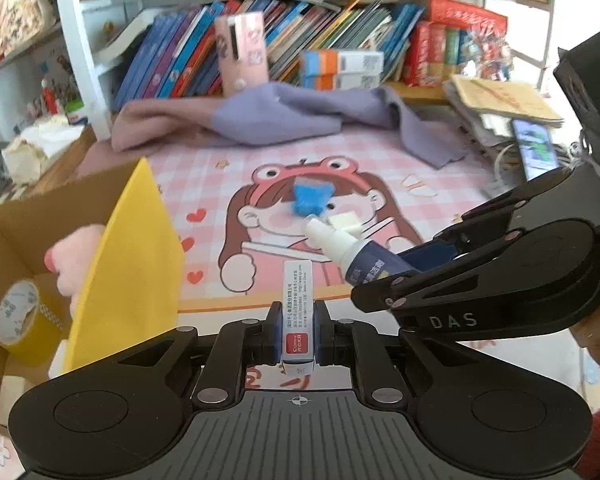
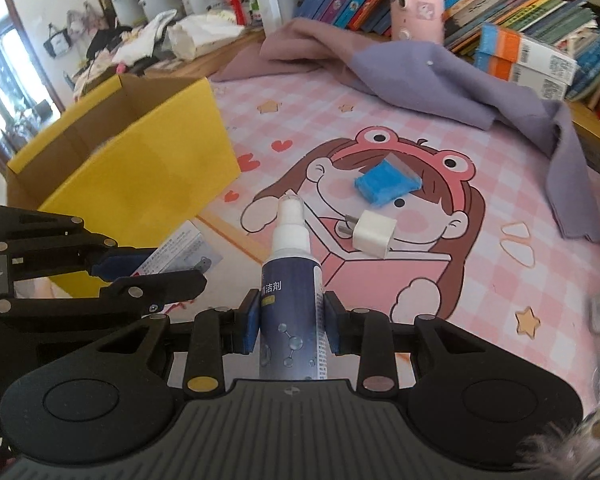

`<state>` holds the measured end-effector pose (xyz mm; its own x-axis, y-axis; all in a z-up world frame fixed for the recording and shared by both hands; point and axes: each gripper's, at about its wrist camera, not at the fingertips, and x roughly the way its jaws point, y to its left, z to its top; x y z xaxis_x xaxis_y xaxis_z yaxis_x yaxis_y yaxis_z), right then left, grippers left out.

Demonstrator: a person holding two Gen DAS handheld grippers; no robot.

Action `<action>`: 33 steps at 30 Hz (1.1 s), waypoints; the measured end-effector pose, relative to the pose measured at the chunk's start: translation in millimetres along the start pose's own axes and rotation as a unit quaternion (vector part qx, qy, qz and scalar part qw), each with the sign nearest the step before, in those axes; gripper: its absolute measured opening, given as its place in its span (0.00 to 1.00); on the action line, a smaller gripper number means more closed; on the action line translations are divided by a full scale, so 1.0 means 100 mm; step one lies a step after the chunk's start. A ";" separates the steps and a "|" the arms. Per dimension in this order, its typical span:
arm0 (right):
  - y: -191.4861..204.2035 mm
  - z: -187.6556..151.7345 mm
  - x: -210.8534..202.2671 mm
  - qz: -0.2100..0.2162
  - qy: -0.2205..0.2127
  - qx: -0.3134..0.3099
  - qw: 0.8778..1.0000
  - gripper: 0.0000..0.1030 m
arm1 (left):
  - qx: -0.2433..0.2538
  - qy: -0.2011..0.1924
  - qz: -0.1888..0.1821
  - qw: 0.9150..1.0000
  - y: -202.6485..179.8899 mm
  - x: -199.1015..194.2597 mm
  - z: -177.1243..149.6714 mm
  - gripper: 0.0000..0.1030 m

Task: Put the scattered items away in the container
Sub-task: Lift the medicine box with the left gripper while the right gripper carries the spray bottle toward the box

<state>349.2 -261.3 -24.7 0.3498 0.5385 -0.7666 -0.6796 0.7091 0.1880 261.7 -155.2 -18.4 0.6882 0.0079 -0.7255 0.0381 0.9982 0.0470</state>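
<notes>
Yellow cardboard box [image 2: 140,152], the container, stands open at the left edge of a pink cartoon desk mat [image 2: 480,264]. Inside it, seen from the left wrist view, lie a roll of yellow tape [image 1: 20,320] and a pink plush toy [image 1: 76,260], so the tidying looks partly done.

Left gripper [image 1: 297,332] is clamped on a small white carton [image 1: 298,312] with a red label, held just beside the box's yellow wall. Right gripper [image 2: 292,320] is closed around a dark blue spray bottle [image 2: 292,312] with a white nozzle, held above the near edge of the mat. Both items seem to be on their way to the box.

Two things are left near the middle of the mat: a blue packet [image 2: 388,184] and, just beside it, a white plug adapter [image 2: 374,238]. A purple cloth [image 2: 440,80] is heaped along the far edge; whether it belongs to the job is unclear.

Much of the box's inside is hidden by its own wall, and the plush toy is only partly visible. Print on the carton and bottle is too small to read reliably.
</notes>
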 end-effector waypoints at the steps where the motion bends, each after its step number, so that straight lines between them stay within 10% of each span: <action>1: 0.02 -0.02 -0.05 0.000 -0.005 0.004 1.000 0.30 | 0.002 -0.004 -0.002 1.000 -0.02 -0.05 0.00 0.13; 33: 1.19 -0.77 -0.92 -0.117 -0.058 0.078 0.988 0.30 | 0.040 -0.056 -0.118 0.991 0.34 -1.16 -0.65 0.13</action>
<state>186.8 -261.6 21.0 0.5630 0.3936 -0.7267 -0.4665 0.8772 0.1137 136.0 -118.0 23.1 0.7300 -0.2356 -0.6415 0.2607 0.9637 -0.0573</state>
